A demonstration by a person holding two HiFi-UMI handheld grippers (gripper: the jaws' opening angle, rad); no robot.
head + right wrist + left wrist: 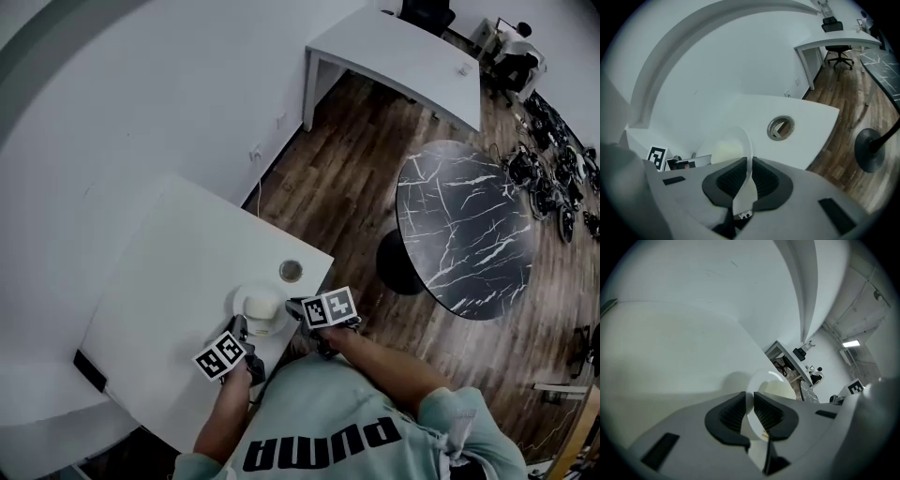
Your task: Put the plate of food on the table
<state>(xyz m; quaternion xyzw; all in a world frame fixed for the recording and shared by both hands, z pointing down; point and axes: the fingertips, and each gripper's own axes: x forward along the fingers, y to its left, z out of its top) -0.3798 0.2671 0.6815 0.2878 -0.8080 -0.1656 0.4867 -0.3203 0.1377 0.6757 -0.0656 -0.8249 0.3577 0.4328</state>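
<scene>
Detail comes from the two gripper views: the left hand-held gripper [749, 412] has its ribbed pads pinched on one rim of the plate of food [757, 381], and the right hand-held gripper [749, 177] is pinched on the opposite rim, with a pale mound lying in it. The head view sets the plate over the near edge of the white counter [178, 272] beside a round cable hole [292, 271], with wood floor [347, 159], a dark marbled round table [466, 230] and a white desk [394, 52] beyond. Both forearms [384, 361] reach forward, the grippers angled down and converging on the plate.

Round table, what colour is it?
The round table is black with white marble veins, clearest in the head view.
</scene>
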